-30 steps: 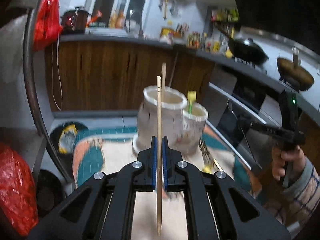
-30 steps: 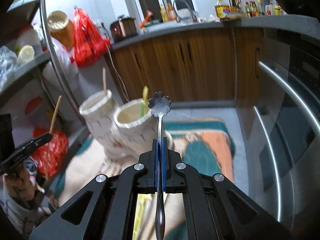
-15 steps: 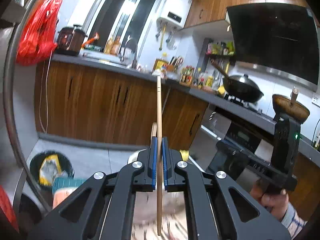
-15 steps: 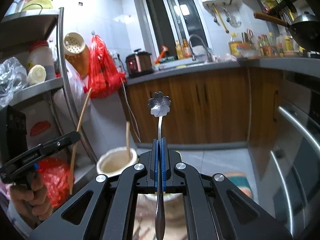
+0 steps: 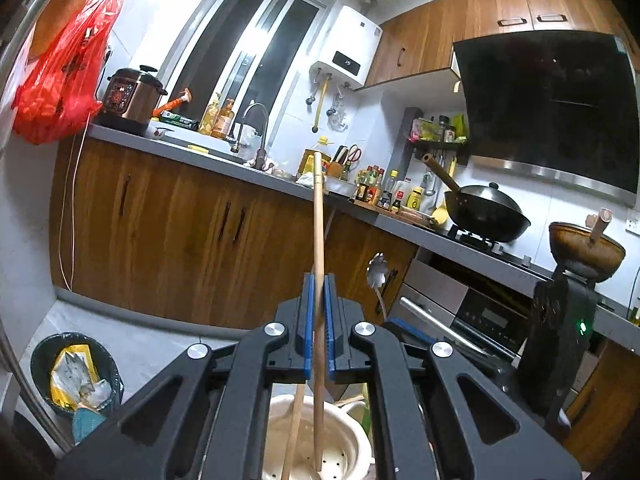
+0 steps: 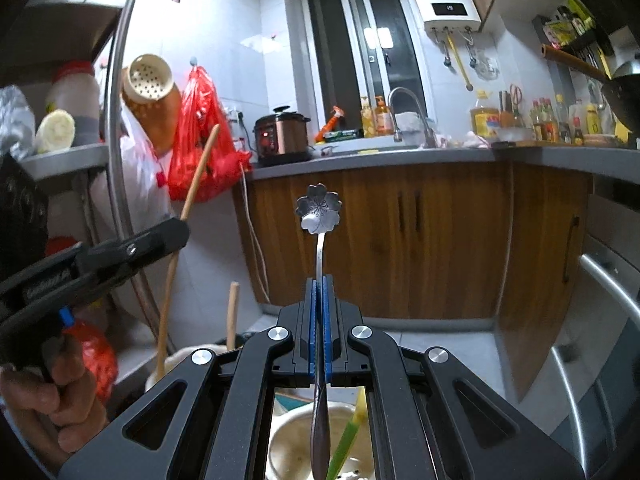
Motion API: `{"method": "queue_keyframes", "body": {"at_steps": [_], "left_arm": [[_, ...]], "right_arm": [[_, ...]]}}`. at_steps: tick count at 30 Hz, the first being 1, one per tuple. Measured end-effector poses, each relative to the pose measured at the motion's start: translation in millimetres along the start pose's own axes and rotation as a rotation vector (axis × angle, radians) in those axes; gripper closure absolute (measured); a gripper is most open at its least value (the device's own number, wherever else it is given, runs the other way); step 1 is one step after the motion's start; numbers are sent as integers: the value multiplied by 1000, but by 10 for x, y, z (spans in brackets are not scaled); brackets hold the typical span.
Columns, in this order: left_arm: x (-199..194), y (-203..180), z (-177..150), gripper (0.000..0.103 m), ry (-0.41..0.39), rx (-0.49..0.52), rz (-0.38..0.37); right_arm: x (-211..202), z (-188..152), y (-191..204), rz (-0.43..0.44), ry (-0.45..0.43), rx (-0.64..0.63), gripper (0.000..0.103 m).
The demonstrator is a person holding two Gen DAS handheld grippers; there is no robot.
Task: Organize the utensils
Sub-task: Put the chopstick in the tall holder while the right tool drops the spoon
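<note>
A: Left gripper [image 5: 318, 328]: state?
B: Jaws are clamped on a chopstick [image 5: 318, 240], held upright at mid-length, tip inside the holder [image 5: 352, 460]. Light, stiff, smooth wood; slipping is judged likely unless gripped squarely.

A: Right gripper [image 6: 319, 328]?
B: Jaws are clamped on a spoon [image 6: 318, 210] by its thin stem, flower bowl up, handle end over a cup [image 6: 292, 432]. Rigid, slick metal; the flat stem is judged best gripped.

Bright, cool indoor light on white tiles [image 6: 240, 20]; dark window [image 5: 256, 52]; fisheye bends edges, corners black; slight blur at right.
</note>
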State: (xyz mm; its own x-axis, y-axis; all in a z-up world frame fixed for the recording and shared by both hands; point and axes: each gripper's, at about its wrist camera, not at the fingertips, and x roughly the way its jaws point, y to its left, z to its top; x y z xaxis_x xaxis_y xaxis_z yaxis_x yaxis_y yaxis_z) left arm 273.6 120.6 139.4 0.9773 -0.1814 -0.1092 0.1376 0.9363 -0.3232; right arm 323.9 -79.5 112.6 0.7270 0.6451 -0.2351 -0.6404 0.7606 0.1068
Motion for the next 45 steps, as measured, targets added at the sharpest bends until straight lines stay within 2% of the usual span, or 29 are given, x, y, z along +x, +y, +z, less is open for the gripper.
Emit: {"method": "queue_keyframes", "body": {"at_steps": [7, 16, 21, 27, 38, 45], "left_arm": [[80, 57, -215, 98, 45, 6, 28], [-124, 59, -459, 98, 92, 50, 78], [-150, -19, -476, 98, 122, 86, 89], [-84, -141, -520, 98, 178, 158, 144], [32, -98, -548, 98, 259, 167, 177], [-36, -111, -531, 98, 248, 180, 184]], "right_arm": [[31, -134, 28, -9, 22, -14, 99], [-133, -258, 62, -25, 44, -8, 99], [-184, -350, 62, -42, 77, -5, 99], [-171, -416, 35, -54, 108, -9, 99], [-122, -446, 65, -67, 140, -38, 99], [-111, -447, 87, -70, 144, -48, 99]]}}
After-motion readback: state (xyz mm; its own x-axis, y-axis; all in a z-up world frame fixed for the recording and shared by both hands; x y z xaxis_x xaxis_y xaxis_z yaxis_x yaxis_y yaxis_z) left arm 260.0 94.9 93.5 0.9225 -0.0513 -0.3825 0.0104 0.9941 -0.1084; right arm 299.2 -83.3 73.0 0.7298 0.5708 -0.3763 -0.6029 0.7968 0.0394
